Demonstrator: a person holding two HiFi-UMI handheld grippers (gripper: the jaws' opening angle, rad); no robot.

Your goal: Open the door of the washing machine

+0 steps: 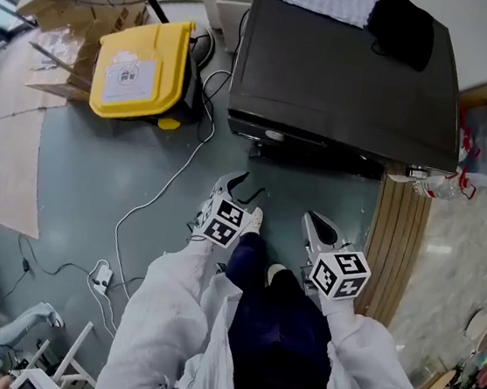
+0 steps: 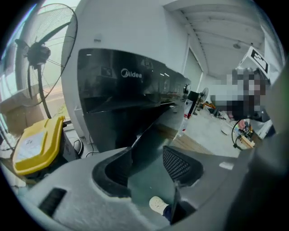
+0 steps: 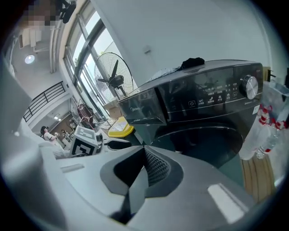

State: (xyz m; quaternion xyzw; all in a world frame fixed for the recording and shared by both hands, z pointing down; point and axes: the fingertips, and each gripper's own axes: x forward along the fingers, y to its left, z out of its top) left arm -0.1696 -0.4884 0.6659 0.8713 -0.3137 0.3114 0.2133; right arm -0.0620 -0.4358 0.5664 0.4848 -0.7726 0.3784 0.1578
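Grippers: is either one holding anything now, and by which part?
Nothing is held. The left gripper has its jaws apart with nothing between them. The right gripper has its jaws together, empty. Neither touches the washing machine.

Head camera is looking steeply down on washing machine; both tongs cameras are facing its front from low, nearby.
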